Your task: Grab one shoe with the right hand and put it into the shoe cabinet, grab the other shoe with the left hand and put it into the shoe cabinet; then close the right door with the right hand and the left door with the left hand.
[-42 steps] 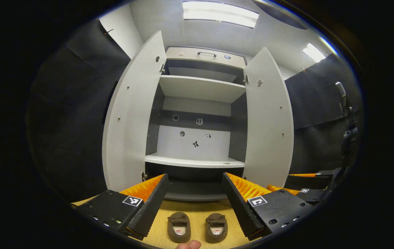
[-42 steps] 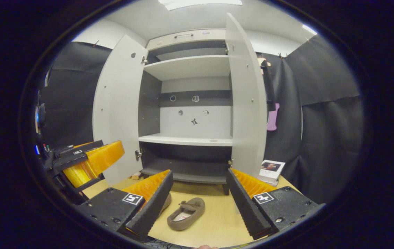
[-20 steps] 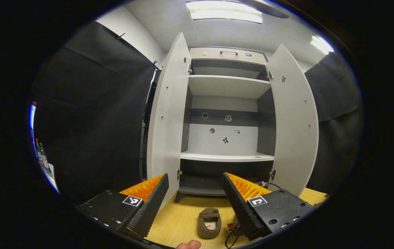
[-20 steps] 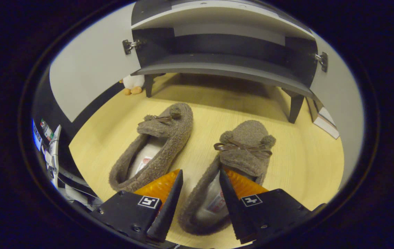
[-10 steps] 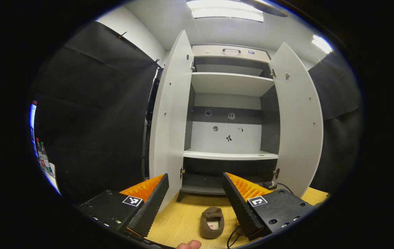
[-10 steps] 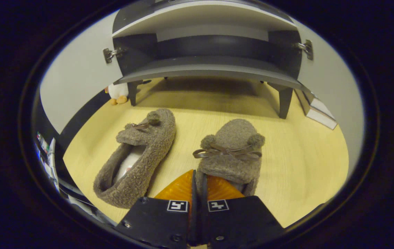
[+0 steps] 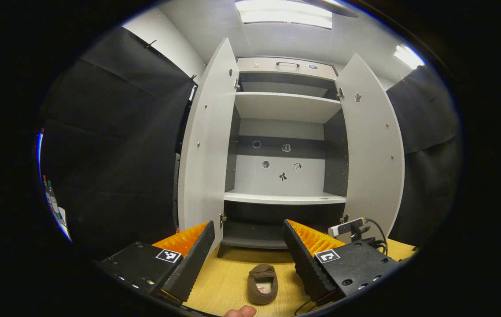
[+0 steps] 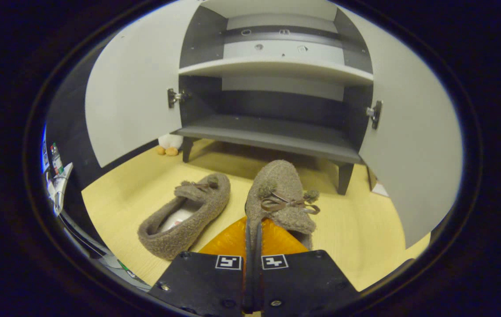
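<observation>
In the left gripper view, my left claw (image 7: pixel 247 246) stands wide and holds nothing; the other slipper (image 7: pixel 263 277) lies on the floor (image 7: pixel 224 281) just below and between its fingers, toe toward the shoe cabinet (image 7: pixel 283 198).

In the right gripper view, my right claw (image 8: pixel 252 246) is pinched narrow on the heel wall of the held slipper (image 8: pixel 279 193). Its long axis points straight ahead at the bottom shelf (image 8: pixel 272 136), both doors open.
</observation>
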Demonstrator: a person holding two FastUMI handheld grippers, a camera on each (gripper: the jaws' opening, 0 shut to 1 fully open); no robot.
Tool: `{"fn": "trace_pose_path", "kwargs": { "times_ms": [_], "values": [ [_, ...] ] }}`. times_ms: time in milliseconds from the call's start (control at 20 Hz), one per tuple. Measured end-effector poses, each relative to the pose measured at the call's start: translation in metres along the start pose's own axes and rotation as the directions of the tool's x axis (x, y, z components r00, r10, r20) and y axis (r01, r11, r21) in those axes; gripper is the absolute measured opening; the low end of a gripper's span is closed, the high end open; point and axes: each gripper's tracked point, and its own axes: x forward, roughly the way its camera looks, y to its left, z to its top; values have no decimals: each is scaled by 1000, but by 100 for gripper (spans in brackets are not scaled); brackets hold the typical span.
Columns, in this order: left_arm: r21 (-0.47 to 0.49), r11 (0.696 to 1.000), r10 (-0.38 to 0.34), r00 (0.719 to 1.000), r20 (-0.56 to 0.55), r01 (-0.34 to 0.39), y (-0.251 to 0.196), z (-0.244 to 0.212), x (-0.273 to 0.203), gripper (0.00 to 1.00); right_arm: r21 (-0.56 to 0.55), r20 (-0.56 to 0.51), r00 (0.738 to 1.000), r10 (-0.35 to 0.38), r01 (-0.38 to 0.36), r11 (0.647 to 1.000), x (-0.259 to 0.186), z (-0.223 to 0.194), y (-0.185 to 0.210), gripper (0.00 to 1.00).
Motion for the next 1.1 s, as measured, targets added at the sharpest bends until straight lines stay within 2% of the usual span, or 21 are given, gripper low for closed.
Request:
{"fn": "trace_pose_path", "kwargs": {
  "times_ms": [250,300,350,400,450,500,550,600,650,700,750,850,1100],
  "values": [
    [-1,1000,-24,1000,-2,24,-11,-4,0,95,22,151,988,35,-39,999,-52,85,11,4],
    [-1,1000,-29,1000,-3,29,-13,-6,-1,99,17,178,983,32,-36,999,-60,108,10,4],
    [-1,1000,-31,1000,-4,31,-15,-6,-1,99,8,204,979,32,-35,999,-65,132,9,4],
    [0,1000,-31,1000,-3,31,-15,-7,-2,95,-3,228,973,36,-37,999,-70,158,10,2],
    [-1,1000,-29,1000,-3,29,-15,-7,-2,99,-11,248,968,39,-37,999,-72,182,10,2],
    [-1,1000,-26,1000,-3,26,-15,-8,-3,94,-19,260,965,39,-35,999,-70,204,6,3],
    [1,1000,-22,1000,-4,22,-14,-9,-4,94,-21,264,964,30,-25,999,-67,226,1,4],
    [6,1000,-11,1000,0,11,-9,-9,-5,99,-29,265,964,21,-14,999,-62,248,-6,3],
    [9,1000,-4,1000,5,4,-7,-7,-5,94,-38,268,963,6,4,999,-57,271,-14,4],
    [11,1000,3,1000,10,-3,-4,-5,-7,99,-41,268,963,-15,27,999,-46,291,-25,3],
    [14,1000,11,1000,12,-11,-1,-6,-7,94,-47,268,963,-40,55,997,-34,310,-36,4],
    [23,999,24,1000,11,-25,3,-8,-7,94,-63,235,969,-80,97,993,-4,340,-53,3],
    [24,999,29,1000,3,-29,10,-9,-2,94,-119,120,980,-159,173,978,68,368,-76,3]
  ]
}}
